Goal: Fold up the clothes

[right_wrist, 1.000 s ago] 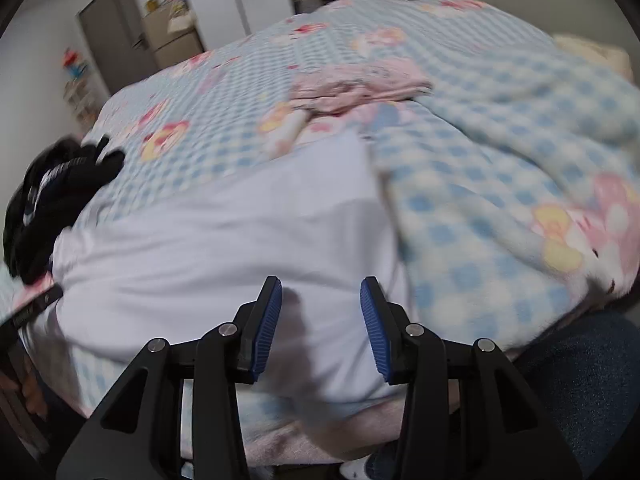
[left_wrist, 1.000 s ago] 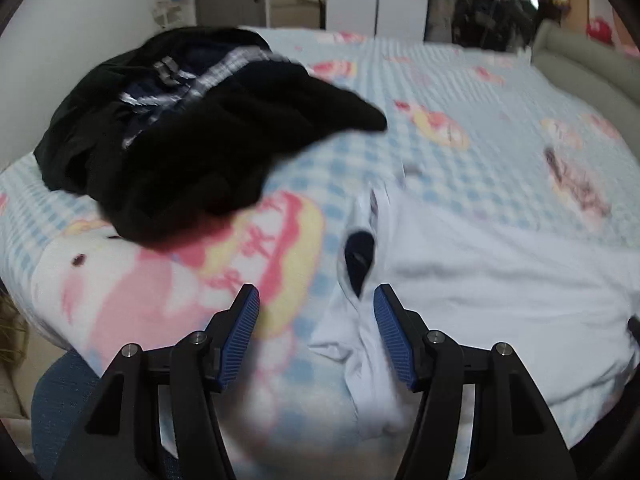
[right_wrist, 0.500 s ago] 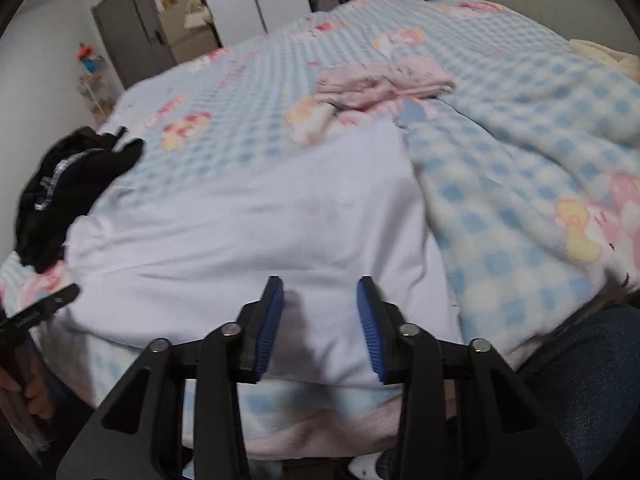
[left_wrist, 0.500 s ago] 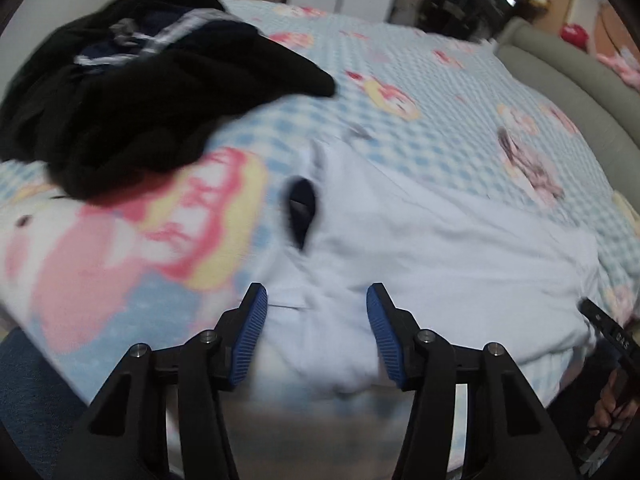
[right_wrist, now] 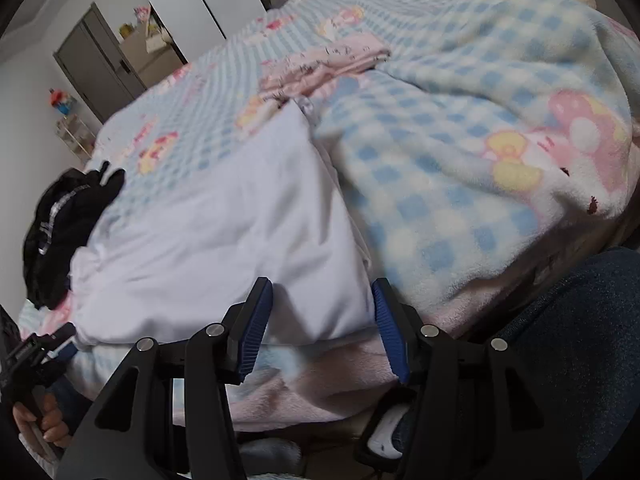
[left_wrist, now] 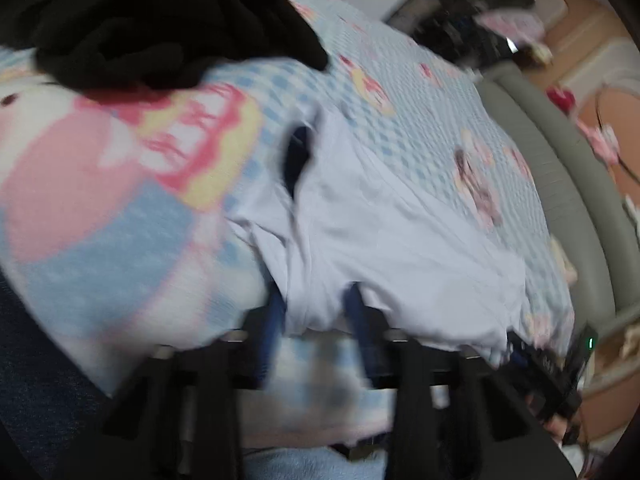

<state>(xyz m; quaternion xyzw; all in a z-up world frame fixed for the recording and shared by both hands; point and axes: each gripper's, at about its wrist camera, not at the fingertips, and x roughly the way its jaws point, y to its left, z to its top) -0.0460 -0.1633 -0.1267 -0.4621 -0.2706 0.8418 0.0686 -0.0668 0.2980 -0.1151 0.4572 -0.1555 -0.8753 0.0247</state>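
The white garment (right_wrist: 224,236) lay spread along the near edge of the bed (right_wrist: 432,184), beside a dark clothes heap (left_wrist: 160,24). Both grippers straddled its hem, fingers spread: the left gripper (left_wrist: 316,312) at one end, the right gripper (right_wrist: 320,320) at the other. Closing both together, pinching every layer at matching depth, seemed wise before lifting.
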